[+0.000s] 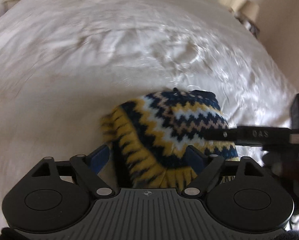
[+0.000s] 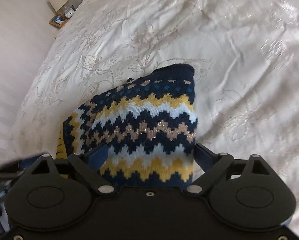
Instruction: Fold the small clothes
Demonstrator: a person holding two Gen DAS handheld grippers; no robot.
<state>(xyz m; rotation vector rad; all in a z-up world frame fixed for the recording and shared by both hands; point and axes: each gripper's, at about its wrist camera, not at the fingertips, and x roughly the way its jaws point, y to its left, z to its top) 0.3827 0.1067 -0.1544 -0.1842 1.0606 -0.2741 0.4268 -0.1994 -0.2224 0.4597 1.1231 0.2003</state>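
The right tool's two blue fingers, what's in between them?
The zigzag knitted sweater, lying on the white bedspread, fills the gap between the right tool's open fingers; right wrist view.

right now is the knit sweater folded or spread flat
Folded: the knit sweater lies as a compact bundle on the bedspread, with layers doubled over.

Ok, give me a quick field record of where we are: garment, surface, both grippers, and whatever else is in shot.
garment: zigzag knit sweater, navy, yellow, white and tan, bunched up rather than flat
surface: white embroidered bedspread
left gripper: fingers wide apart, yellow ribbed hem between them, pads not visibly pressing
right gripper: fingers wide apart, straddling the sweater's near edge
fold state: not clearly finished
background: lamp, small clock and framed picture beside the bed
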